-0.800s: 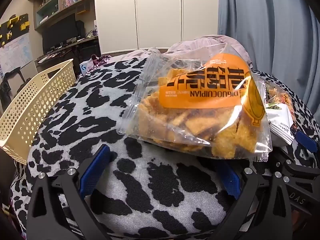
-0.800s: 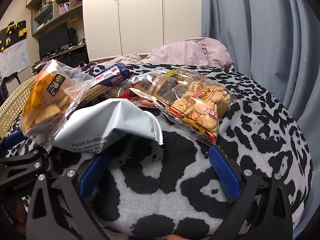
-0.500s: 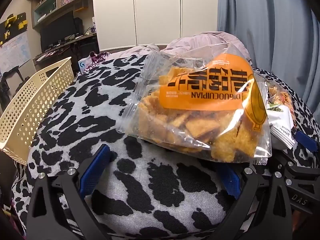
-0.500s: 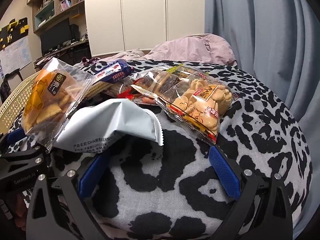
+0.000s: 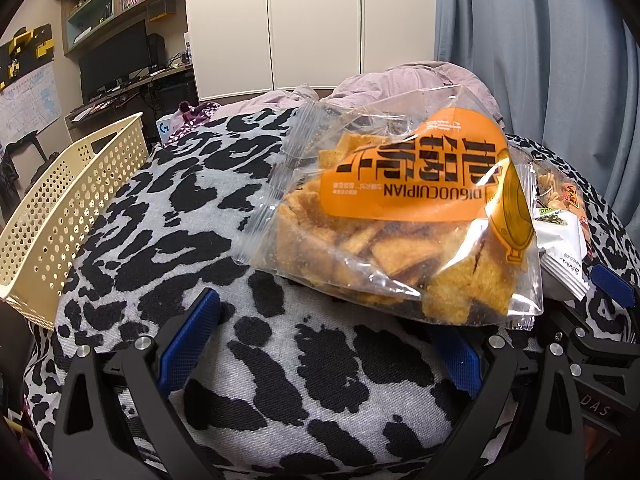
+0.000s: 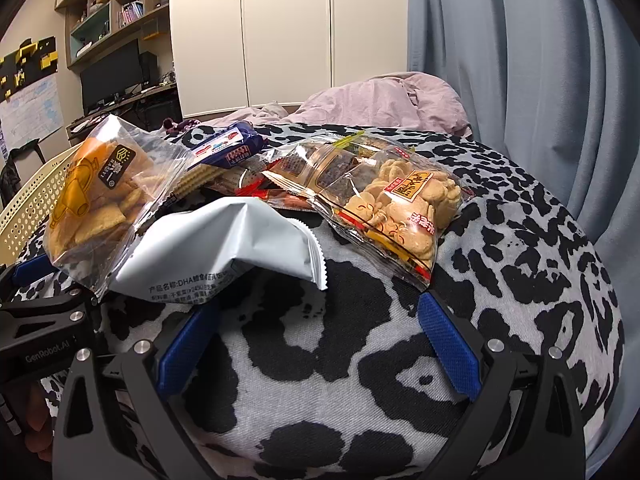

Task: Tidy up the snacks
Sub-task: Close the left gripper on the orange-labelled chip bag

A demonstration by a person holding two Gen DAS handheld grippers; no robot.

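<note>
a: where do the snacks sit?

b: in a loose heap on the leopard-print blanket, near the cream basket at its left edge. closest to the left gripper is the clear bag of orange crisps, lying on the blanket with its near edge over the right-hand blue pad.

a: and the tongs?

b: both spread wide, pinching nothing. the right gripper has its blue pads either side of bare blanket, the white foil packet just above its left pad.

a: how would the crisp bag handle?

b: i'd judge it light and puffy, the film slick and crinkly, the crisps brittle. squeezing the belly would crack them. better to nip the flat sealed edge or a corner, where there's only film.

a: the foil packet?

b: light too, and already creased, so it gives a fold to bite on. its serrated end looks the safest hold.

a: what does each view give you?

b: the left wrist view shows the basket wall and the open blanket leading to it, but the crisp bag hides most of the heap. the right wrist view opens the heap up: a clear bag of pale biscuits, a blue cracker pack behind, more wrappers between, and the left gripper's body low at the left edge.
</note>
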